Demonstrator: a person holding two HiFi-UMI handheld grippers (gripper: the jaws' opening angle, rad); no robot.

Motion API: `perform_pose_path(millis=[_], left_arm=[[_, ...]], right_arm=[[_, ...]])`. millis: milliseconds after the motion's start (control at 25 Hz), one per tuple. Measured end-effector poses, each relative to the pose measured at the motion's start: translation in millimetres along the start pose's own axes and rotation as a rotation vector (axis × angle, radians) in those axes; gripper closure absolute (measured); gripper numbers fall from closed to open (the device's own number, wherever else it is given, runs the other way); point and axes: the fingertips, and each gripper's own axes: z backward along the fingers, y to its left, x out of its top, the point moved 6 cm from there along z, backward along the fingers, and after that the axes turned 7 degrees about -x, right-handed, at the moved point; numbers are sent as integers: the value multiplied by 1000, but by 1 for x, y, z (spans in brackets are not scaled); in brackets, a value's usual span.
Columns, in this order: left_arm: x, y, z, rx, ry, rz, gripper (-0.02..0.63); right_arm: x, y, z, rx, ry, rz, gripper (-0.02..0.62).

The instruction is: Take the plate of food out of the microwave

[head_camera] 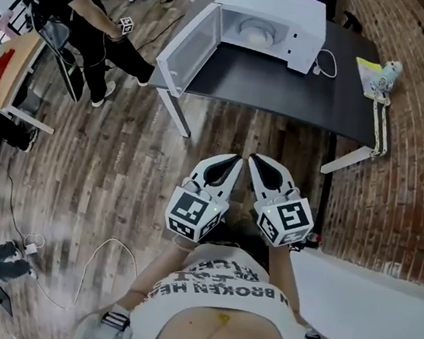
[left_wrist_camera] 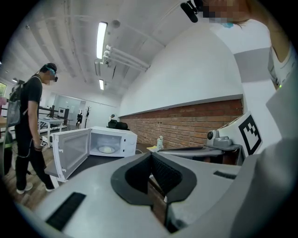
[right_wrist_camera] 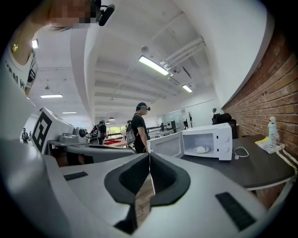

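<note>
Where the plate sits: the plate (head_camera: 256,32) with its pale food lies on the floor of the microwave (head_camera: 294,28), top centre of the head view; in both gripper views it shows as a small light disc in the open cavity (left_wrist_camera: 106,149) (right_wrist_camera: 201,149).
Microwave: white, standing on the dark counter (head_camera: 285,93) in the upper middle of the frame.
Door (head_camera: 183,49): swung wide open toward the left of the frame, jutting past the counter's edge.
Left gripper (head_camera: 232,164): lower centre of the head view, over the floor and well apart from the counter, tip aimed up-frame at the microwave; jaws together, nothing between them.
Right gripper (head_camera: 256,165): just beside the left one, on its right, the two tips close to each other; jaws together, empty.
Cable (head_camera: 326,63): white, looped on the counter beside the microwave's right side.
Bottle (head_camera: 387,74): small, at the counter's right end, upper right of the frame, on a yellow sheet.
Floor (head_camera: 103,165): wood planks, left and centre.
Wall (head_camera: 410,153): red brick, down the right side.
Bystander (head_camera: 67,0): a person in black, upper left corner, beyond the door.
</note>
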Motion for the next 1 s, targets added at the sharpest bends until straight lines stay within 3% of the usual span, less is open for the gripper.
perform_pose_path(millis=[480, 1000], left_arm=[[-3, 34, -13, 10, 4, 48, 600], [35, 121, -98, 77, -10, 35, 600]], right_arm=[[-5, -8, -34, 1, 36, -16, 586], [33, -81, -145, 87, 19, -28, 586]])
